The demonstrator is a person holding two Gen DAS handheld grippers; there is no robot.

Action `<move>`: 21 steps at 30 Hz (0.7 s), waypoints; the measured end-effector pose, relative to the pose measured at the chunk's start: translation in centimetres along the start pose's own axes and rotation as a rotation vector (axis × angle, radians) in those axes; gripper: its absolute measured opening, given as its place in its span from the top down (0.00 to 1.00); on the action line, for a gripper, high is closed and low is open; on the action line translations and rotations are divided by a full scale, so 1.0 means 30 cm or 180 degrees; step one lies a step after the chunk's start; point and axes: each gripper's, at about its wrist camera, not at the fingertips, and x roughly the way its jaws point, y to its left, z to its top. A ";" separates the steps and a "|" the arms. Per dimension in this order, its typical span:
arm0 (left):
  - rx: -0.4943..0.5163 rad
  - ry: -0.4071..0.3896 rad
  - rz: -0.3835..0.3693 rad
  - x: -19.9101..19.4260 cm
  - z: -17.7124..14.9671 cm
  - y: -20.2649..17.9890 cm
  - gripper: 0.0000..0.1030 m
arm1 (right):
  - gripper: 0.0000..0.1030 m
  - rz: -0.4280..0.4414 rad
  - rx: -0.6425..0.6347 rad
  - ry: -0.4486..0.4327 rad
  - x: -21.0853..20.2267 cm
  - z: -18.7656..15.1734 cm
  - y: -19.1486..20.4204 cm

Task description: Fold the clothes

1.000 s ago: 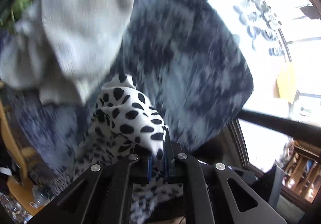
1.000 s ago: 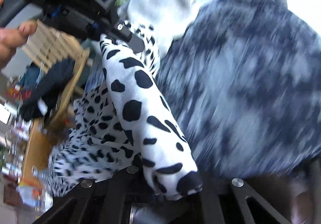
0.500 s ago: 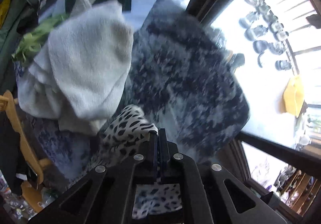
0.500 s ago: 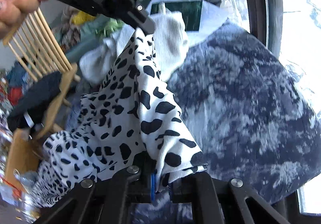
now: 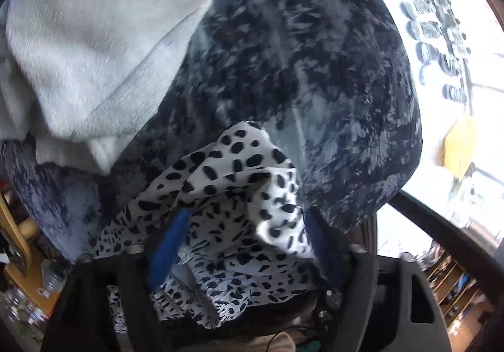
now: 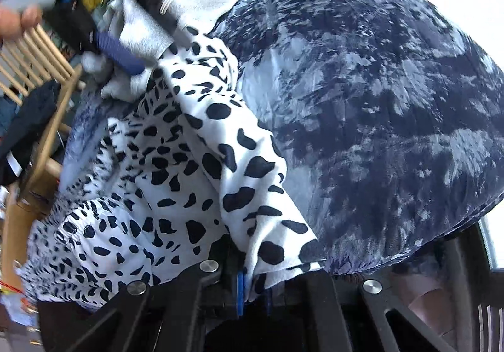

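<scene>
On the left, a cream fleece towel (image 5: 94, 37) lies heaped beside the spotted garment (image 5: 233, 181), which is draped over the blue mottled blanket (image 5: 315, 68). The left tongs (image 5: 245, 245) stand spread, cloth slack between them. The right tongs (image 6: 252, 289) pinch a corner of the garment. It looks thin, light and limp, best held at corners or hems.

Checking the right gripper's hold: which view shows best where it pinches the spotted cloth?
The right wrist view: the right gripper is shut on the edge of the spotted cloth. The left wrist view shows only bunched cloth between the open left gripper.
</scene>
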 end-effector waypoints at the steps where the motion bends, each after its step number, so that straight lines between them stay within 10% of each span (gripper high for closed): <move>1: 0.0074 0.0021 0.0096 0.008 0.000 -0.029 0.17 | 0.93 0.0007 -0.0025 -0.0022 -0.003 -0.003 0.008; 13: 0.0092 0.0463 0.0700 0.229 -0.018 -0.095 0.20 | 0.93 0.0337 -0.0744 -0.0453 -0.152 -0.048 0.226; 17: 0.0000 0.0543 0.0454 0.231 -0.078 -0.009 0.75 | 0.93 0.0544 -0.0879 -0.0411 -0.161 -0.057 0.293; 21: -0.0104 0.0219 0.0073 0.149 -0.136 0.084 0.81 | 0.93 0.0632 -0.0922 -0.0453 -0.166 -0.045 0.337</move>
